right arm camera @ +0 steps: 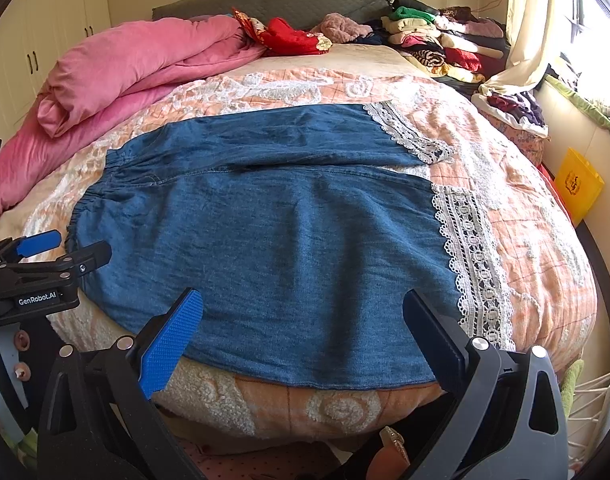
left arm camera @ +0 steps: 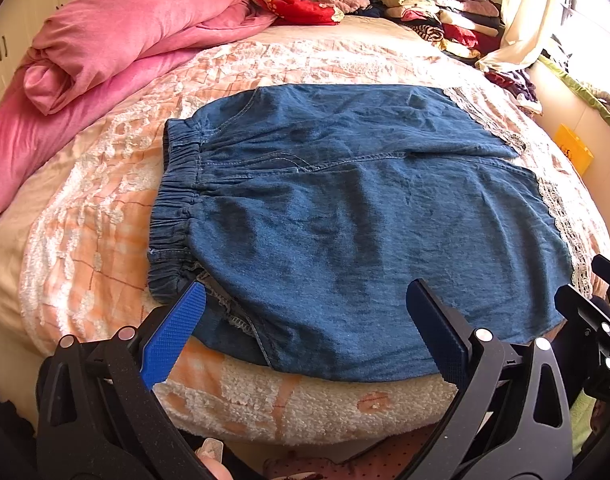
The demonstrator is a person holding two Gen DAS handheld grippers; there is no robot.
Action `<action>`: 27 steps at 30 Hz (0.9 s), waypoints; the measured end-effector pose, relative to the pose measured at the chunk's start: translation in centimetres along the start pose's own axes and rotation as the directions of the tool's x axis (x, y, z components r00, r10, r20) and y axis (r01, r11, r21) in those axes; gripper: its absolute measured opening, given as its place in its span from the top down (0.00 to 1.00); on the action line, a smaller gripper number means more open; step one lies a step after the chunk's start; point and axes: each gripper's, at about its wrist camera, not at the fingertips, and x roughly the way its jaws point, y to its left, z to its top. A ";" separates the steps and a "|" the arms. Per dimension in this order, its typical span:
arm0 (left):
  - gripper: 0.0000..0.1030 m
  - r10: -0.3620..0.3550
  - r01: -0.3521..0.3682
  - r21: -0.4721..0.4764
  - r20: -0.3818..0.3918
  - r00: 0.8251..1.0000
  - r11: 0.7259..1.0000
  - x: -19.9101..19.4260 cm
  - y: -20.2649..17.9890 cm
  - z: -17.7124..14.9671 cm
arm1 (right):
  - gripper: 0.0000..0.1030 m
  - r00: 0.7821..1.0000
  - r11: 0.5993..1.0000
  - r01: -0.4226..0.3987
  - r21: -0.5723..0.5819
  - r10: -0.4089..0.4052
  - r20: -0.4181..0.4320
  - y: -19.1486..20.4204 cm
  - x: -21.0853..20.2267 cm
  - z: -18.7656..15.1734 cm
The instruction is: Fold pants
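Blue denim pants with an elastic waistband at the left and white lace hems at the right lie flat on the bed, legs side by side. My left gripper stands open over the near edge by the waistband, nothing between its blue pads. Over the near leg, close to the lace hem, my right gripper is open too and holds nothing. The left gripper also shows at the left edge of the right wrist view.
The bed has an orange and white quilt. A rolled pink blanket lies at the back left. Stacked clothes and a red garment sit by the grey headboard. A yellow bag and curtain are at the right.
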 end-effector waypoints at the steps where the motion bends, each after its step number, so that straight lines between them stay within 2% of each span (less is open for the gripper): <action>1: 0.09 0.001 -0.001 0.000 -0.001 1.000 1.000 0.1 0.1 0.0 | 0.04 1.000 1.000 -0.001 -0.001 0.001 -0.001 0.0 0.0 0.0; 13: 0.09 0.022 -0.022 -0.011 -0.011 1.000 1.000 1.3 1.4 0.8 | 0.04 1.000 0.999 -0.016 -0.039 0.015 -0.016 0.8 1.3 1.4; 27: 0.09 0.064 -0.065 -0.070 -0.008 0.998 0.995 3.5 5.5 4.6 | 0.04 0.998 0.990 -0.068 -0.125 0.067 -0.008 2.3 4.9 8.7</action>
